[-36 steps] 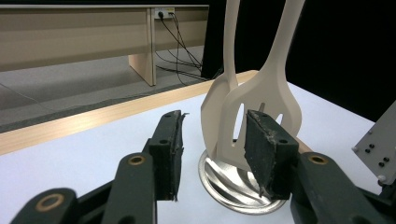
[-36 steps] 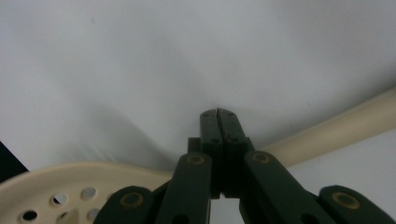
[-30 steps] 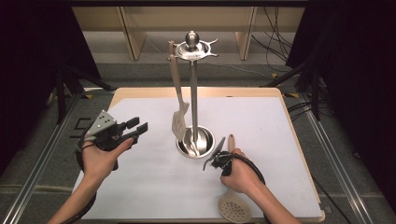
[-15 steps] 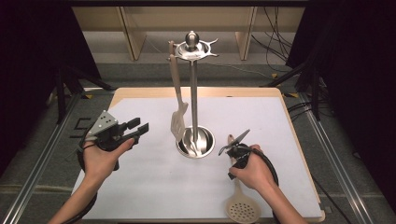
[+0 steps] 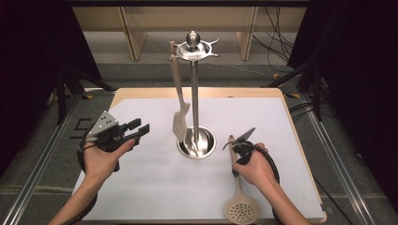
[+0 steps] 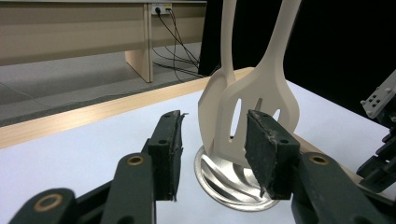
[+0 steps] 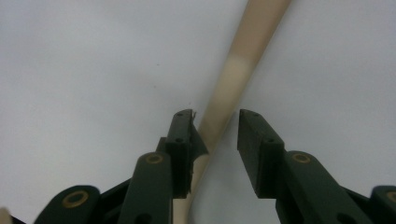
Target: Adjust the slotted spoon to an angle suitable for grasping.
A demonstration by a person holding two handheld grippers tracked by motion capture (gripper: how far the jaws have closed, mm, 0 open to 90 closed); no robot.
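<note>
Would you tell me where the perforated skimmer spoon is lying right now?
The skimmer spoon lies flat at the table's near right in the high view, handle between the right gripper's open jaws, beside the stand's base.

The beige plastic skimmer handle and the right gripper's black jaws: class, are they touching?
Cannot tell. In the right gripper view the open right gripper straddles the beige plastic skimmer handle; any contact stays hidden.

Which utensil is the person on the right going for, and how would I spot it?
Start at the metal stand mid-table. To its right a beige skimmer lies flat, under the right hand-held gripper. Unlike the slotted spatula hanging from the stand, it has a round head with small holes.
</note>
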